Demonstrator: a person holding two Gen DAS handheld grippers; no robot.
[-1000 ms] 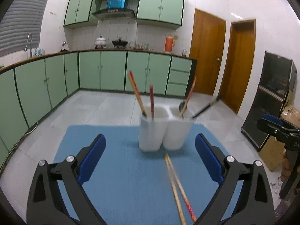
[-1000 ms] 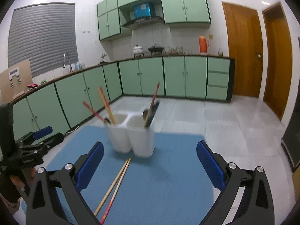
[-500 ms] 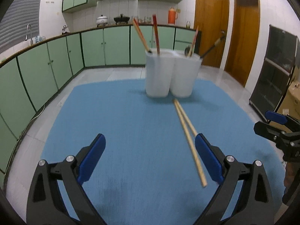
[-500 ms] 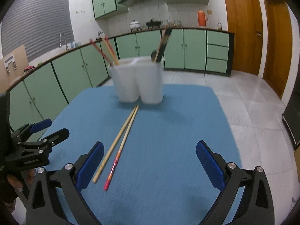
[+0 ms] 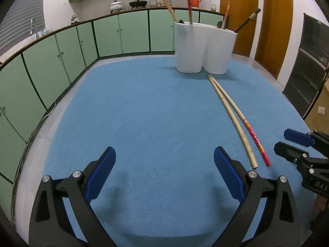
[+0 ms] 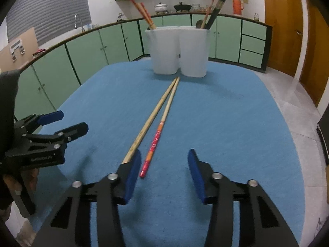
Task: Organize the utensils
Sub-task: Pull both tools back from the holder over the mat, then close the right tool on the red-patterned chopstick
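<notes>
A white two-compartment utensil holder (image 5: pixel 202 48) (image 6: pixel 178 50) stands at the far side of a blue mat (image 5: pixel 156 123) (image 6: pixel 216 123), with chopsticks and dark utensils standing in it. Two loose chopsticks lie on the mat: a plain wooden one (image 5: pixel 232 116) (image 6: pixel 153 114) and one with a red patterned end (image 5: pixel 249 130) (image 6: pixel 162 125). My left gripper (image 5: pixel 163 170) is open and empty, low over the mat's near side; it also shows in the right wrist view (image 6: pixel 62 121). My right gripper (image 6: pixel 164 173) is open and empty, its left finger beside the chopsticks' near ends; it also shows in the left wrist view (image 5: pixel 287 141).
Green kitchen cabinets (image 5: pixel 61 51) and a counter with pots run behind the table. Wooden doors (image 5: pixel 275 24) and a dark cabinet (image 5: pixel 308 61) stand at the right. The floor beyond is tiled.
Both grippers have dropped lower toward the mat and moved in on the loose chopsticks. The right gripper's jaws have narrowed and now sit at the chopsticks' near ends.
</notes>
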